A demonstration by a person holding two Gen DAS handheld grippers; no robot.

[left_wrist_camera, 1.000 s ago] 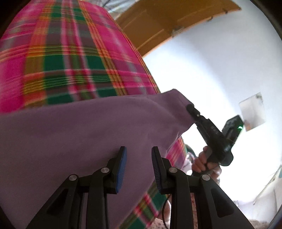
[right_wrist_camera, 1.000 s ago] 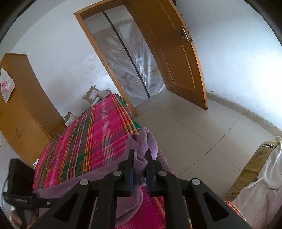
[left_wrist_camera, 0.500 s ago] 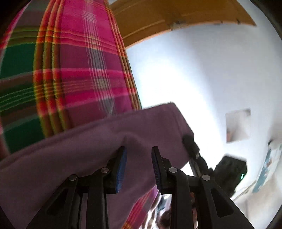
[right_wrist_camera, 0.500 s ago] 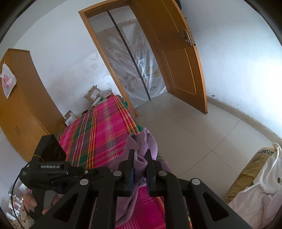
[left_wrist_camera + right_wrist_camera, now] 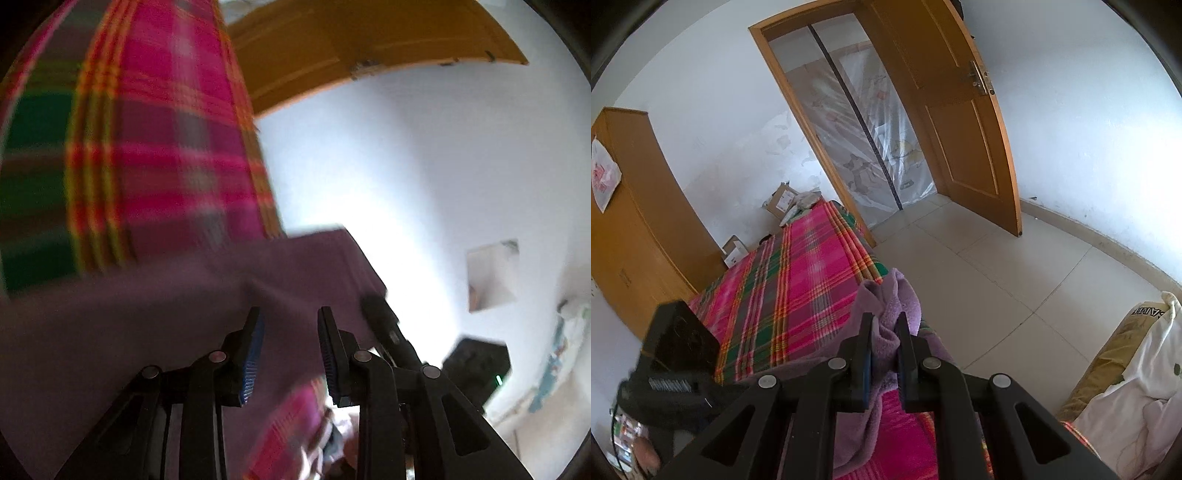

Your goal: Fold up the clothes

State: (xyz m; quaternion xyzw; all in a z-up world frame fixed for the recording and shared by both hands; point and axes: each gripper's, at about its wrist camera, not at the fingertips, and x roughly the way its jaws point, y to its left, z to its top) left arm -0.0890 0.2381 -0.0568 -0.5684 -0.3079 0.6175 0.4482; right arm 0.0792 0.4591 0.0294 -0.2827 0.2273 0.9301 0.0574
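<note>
A purple fleece garment [image 5: 886, 306] lies over the near end of a bed with a pink, green and yellow plaid cover [image 5: 798, 280]. My right gripper [image 5: 884, 334] is shut on a bunched corner of the garment, held up above the bed edge. In the left wrist view the garment [image 5: 147, 314] spreads flat across the lower frame over the plaid cover [image 5: 155, 147]. My left gripper [image 5: 290, 339] is open, its blue pads apart just over the fabric. The right gripper's body [image 5: 391, 332] shows holding the garment's far corner. The left gripper's body [image 5: 676, 354] shows at lower left of the right wrist view.
An open wooden door [image 5: 953, 122] and a plastic-curtained doorway [image 5: 857, 122] stand beyond the bed. A wooden wardrobe [image 5: 631, 221] is on the left. Cardboard boxes [image 5: 783, 199] sit at the bed's far end. A sack with white cloth [image 5: 1137, 369] stands on the tiled floor at right.
My left gripper has swung closer to the garment's edge and towards the right gripper; its view is blurred by motion. The right gripper still holds the purple corner, with little change.
</note>
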